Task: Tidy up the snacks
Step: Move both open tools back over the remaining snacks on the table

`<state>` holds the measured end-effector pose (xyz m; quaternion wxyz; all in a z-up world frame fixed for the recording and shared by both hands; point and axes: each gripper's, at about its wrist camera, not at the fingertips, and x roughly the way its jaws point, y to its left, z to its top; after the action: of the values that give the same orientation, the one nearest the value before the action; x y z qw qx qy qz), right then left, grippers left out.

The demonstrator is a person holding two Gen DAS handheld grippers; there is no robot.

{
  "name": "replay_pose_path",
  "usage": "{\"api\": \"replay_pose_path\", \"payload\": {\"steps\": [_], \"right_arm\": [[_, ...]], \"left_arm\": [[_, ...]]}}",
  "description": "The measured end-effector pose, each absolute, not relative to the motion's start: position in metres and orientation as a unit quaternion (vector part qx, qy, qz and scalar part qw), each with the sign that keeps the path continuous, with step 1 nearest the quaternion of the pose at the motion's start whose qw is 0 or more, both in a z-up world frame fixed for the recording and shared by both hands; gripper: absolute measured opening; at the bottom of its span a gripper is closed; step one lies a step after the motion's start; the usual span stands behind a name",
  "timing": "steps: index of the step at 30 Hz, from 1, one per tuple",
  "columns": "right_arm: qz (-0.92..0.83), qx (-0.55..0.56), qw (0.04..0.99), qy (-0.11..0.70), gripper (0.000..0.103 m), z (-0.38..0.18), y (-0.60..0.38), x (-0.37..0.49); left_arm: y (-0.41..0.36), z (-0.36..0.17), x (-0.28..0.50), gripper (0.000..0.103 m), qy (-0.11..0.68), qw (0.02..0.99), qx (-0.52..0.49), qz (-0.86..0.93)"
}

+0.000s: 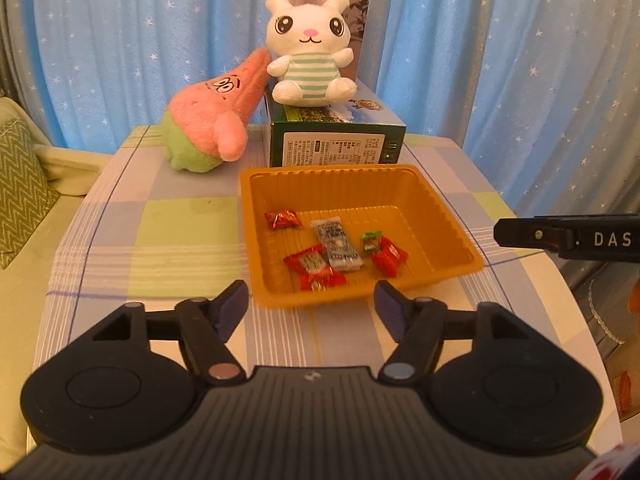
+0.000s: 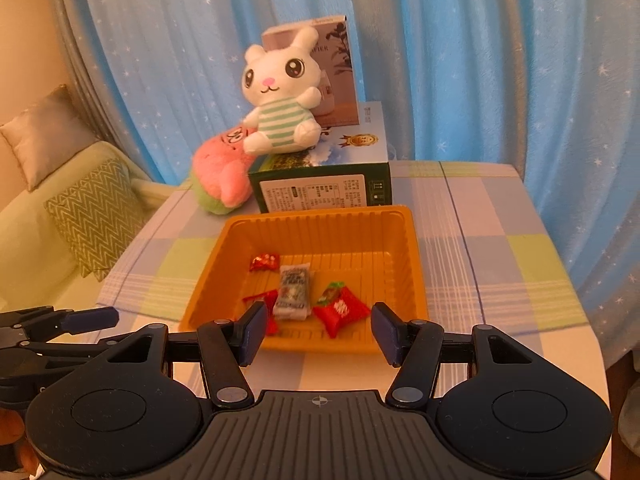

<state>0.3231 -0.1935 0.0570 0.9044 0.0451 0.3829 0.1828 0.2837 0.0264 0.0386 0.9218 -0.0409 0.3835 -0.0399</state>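
- Blue starred curtain (image 1: 480,60) behind the checked counter (image 1: 152,232).
- Orange tray (image 1: 360,184) of wrapped snacks (image 1: 338,242) — just ahead of both hand-held grippers.
- Left hand-held gripper (image 1: 312,306) and right hand-held gripper (image 2: 320,332) — jaws apart, nothing between.

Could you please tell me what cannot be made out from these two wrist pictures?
- Print on the green box label: too small in both views.
- Lowest red candy in the orange tray: blurred in the left view, partly behind the right tongs in the right view.
- Pink star plush: partly behind the box and white bunny plush in the right view.
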Motion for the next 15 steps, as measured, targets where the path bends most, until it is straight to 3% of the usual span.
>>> {"api": "replay_pose_path", "payload": {"steps": [6,15], "right_arm": [[0.177,0.052,0.907,0.377,0.058,0.063,-0.203,0.268],[0.169,0.042,0.909,0.378,0.059,0.052,-0.211,0.183]], "left_arm": [[0.028,0.051,0.227,0.078,0.371,0.927,-0.039,-0.035],[0.035,0.056,0.153,0.079,0.362,0.931,-0.045,-0.026]]}}
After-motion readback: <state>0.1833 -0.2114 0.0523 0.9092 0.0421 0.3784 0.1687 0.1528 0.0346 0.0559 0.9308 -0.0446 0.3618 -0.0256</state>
